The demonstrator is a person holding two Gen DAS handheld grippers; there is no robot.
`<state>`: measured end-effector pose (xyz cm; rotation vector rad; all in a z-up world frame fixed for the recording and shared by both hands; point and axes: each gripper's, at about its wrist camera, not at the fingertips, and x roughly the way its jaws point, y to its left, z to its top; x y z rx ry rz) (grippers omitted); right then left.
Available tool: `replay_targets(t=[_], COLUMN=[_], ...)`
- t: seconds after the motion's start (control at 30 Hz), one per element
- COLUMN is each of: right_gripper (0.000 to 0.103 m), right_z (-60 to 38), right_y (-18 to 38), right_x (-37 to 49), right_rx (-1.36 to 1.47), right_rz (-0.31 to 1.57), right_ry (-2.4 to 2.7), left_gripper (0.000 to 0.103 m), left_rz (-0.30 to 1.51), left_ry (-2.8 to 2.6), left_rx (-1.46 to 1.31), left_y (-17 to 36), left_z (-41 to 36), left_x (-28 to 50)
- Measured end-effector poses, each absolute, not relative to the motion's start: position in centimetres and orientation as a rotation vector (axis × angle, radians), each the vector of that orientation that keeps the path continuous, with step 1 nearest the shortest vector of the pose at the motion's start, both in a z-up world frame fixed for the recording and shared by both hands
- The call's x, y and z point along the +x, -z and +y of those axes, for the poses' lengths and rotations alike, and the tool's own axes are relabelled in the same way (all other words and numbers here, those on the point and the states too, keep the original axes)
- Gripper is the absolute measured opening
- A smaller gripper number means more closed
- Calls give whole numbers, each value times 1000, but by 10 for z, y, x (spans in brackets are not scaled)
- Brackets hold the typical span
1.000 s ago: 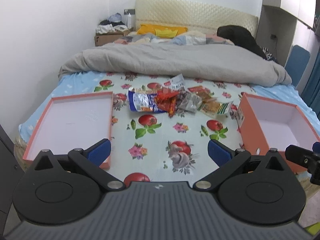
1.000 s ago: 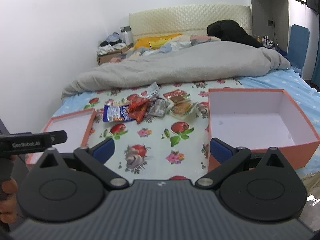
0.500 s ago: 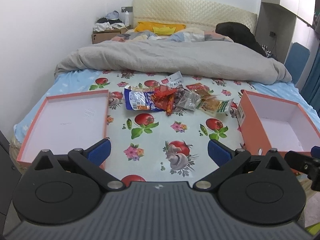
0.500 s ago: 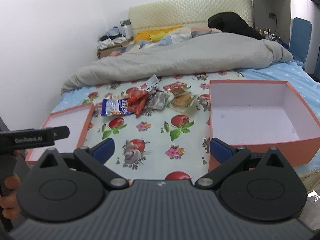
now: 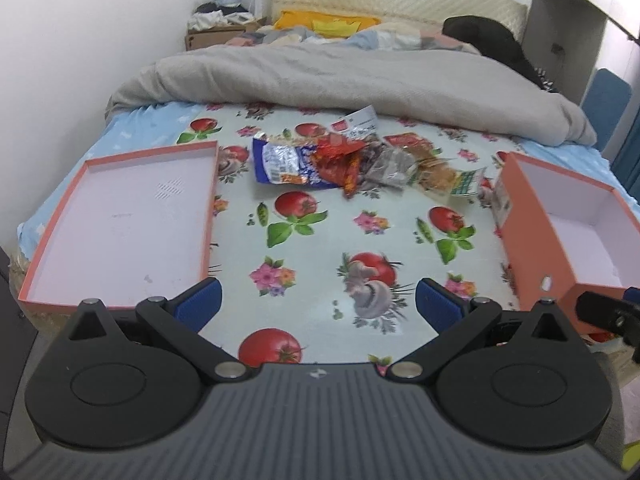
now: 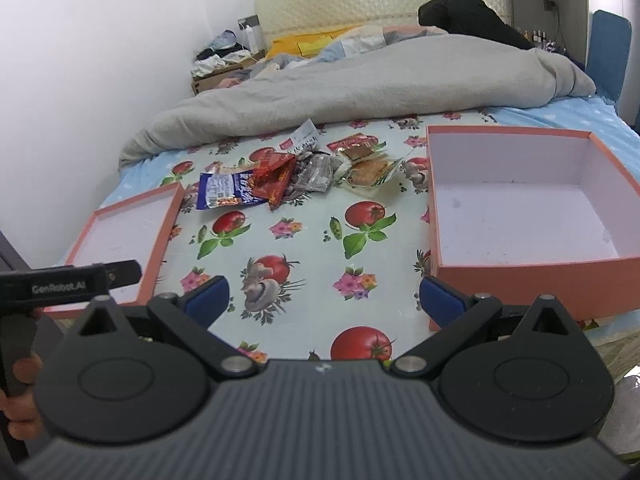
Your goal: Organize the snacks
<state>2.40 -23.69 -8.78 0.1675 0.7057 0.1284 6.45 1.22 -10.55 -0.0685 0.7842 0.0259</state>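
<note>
left wrist: bed foot, facing headboard | right wrist: likewise, seemingly rightward | shared: snack pile [image 5: 360,160]

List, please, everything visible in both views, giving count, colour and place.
Snack packets: a pile, count unclear; blue, red, grey, orange; mid-cloth.
Box: one, orange outside, white inside, empty, right.
Lid: one, orange rim, white inside, empty, left.
Cloth: one, pale with tomatoes and flowers, under all.
Duvet: one, grey, behind the pile.
Pillow: one, yellow, by the headboard.
Chair: one, blue, far right.
Left gripper: open, blue pads, empty.
Right gripper: open, blue pads, empty.
</note>
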Motion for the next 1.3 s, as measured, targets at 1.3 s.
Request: replay_targets(t=[1.3], right_gripper=[97], right_z=[-216], right_y=[68], right_x=[200], right_rx=[127], right_rz=[823], right_ry=[-222], left_gripper=[103], left_rz=[984], left_ry=[-100], left_rx=[-128], left_y=[99], left_z=[33], left_x=[253])
